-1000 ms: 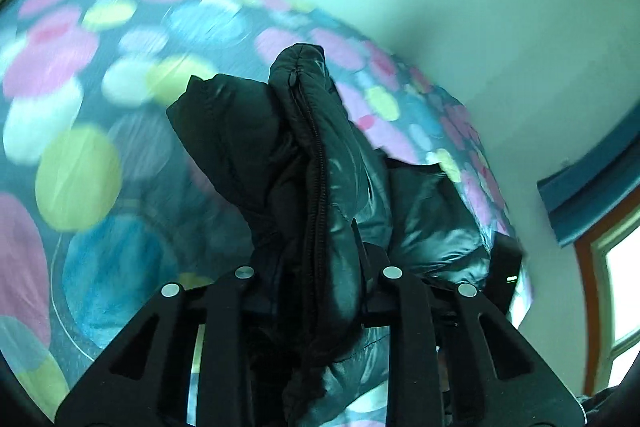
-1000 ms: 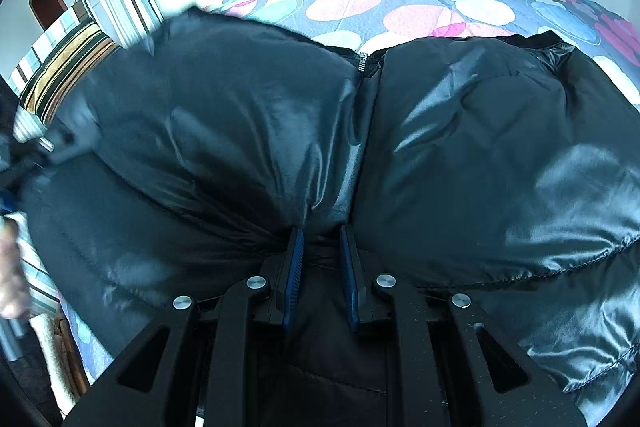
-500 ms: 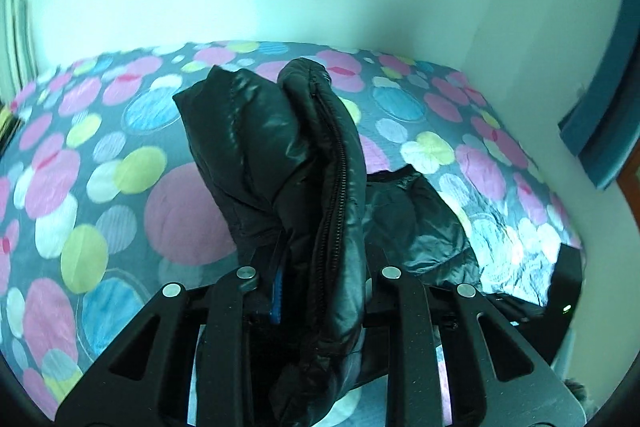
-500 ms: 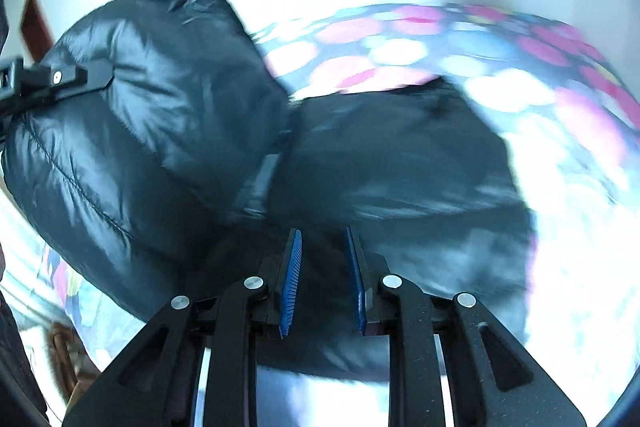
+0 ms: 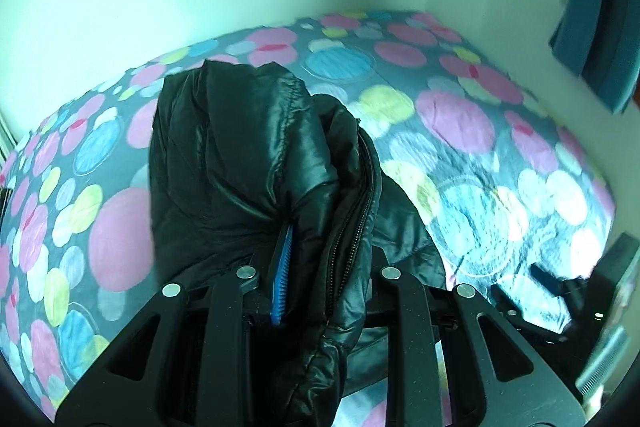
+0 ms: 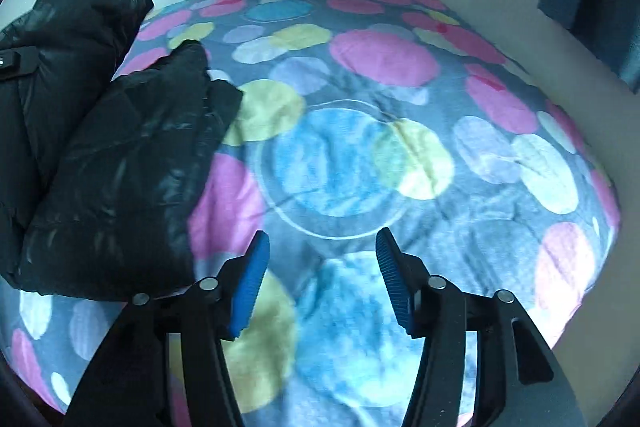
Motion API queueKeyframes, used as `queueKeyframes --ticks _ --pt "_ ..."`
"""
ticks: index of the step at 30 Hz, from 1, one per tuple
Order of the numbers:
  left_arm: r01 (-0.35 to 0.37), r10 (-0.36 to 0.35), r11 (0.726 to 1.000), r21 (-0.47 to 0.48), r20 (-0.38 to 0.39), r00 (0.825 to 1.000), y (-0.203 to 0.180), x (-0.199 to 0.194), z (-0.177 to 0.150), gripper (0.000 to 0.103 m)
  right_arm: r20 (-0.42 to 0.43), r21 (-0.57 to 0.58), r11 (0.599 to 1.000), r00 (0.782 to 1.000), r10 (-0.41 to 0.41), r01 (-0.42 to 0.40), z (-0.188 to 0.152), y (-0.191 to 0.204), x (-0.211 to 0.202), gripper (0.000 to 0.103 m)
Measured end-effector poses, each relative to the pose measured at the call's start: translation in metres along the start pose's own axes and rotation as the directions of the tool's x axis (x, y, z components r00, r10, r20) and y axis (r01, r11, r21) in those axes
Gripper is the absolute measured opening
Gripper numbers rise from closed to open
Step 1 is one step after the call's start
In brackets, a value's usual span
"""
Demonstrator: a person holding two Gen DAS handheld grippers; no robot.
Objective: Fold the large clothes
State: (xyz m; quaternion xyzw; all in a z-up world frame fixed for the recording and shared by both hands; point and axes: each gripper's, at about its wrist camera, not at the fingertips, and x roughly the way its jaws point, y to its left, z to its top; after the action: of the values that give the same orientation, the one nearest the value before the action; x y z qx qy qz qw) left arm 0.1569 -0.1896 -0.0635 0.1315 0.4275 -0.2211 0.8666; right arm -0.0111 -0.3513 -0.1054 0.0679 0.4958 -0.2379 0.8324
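Jacket (image 5: 256, 163) hides left gripper's (image 5: 320, 267) right fingertip (right gripper (image 6: 320, 267) agape).

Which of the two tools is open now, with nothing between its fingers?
The right tool: its blue pads stand apart over the dotted bedspread. The left tool is closed on the black jacket.

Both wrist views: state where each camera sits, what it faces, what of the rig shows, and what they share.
Left wrist: on the left claw, facing along its fingers at the black puffer jacket it grips, bedspread behind; the other claw shows lower right.
Right wrist: on the right claw, open, over the bedspread; jacket at left.
Shared: jacket, bedspread, wall.
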Motion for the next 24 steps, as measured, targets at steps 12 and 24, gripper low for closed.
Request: queueKeyframes --ticks 12,24 --pt "-0.166 0.167 0.962 0.214 0.015 0.986 -0.096 0.053 -0.038 0.024 0.024 0.039 0.997 0.998 -0.060 0.059 -0.002 -0.048 0.001 0.065" --pt "-0.230 0.221 0.933 0.277 0.063 0.973 -0.119 0.068 -0.058 0.024 0.015 0.064 0.996 0.998 -0.064 0.062 -0.008 -0.065 0.007 0.065"
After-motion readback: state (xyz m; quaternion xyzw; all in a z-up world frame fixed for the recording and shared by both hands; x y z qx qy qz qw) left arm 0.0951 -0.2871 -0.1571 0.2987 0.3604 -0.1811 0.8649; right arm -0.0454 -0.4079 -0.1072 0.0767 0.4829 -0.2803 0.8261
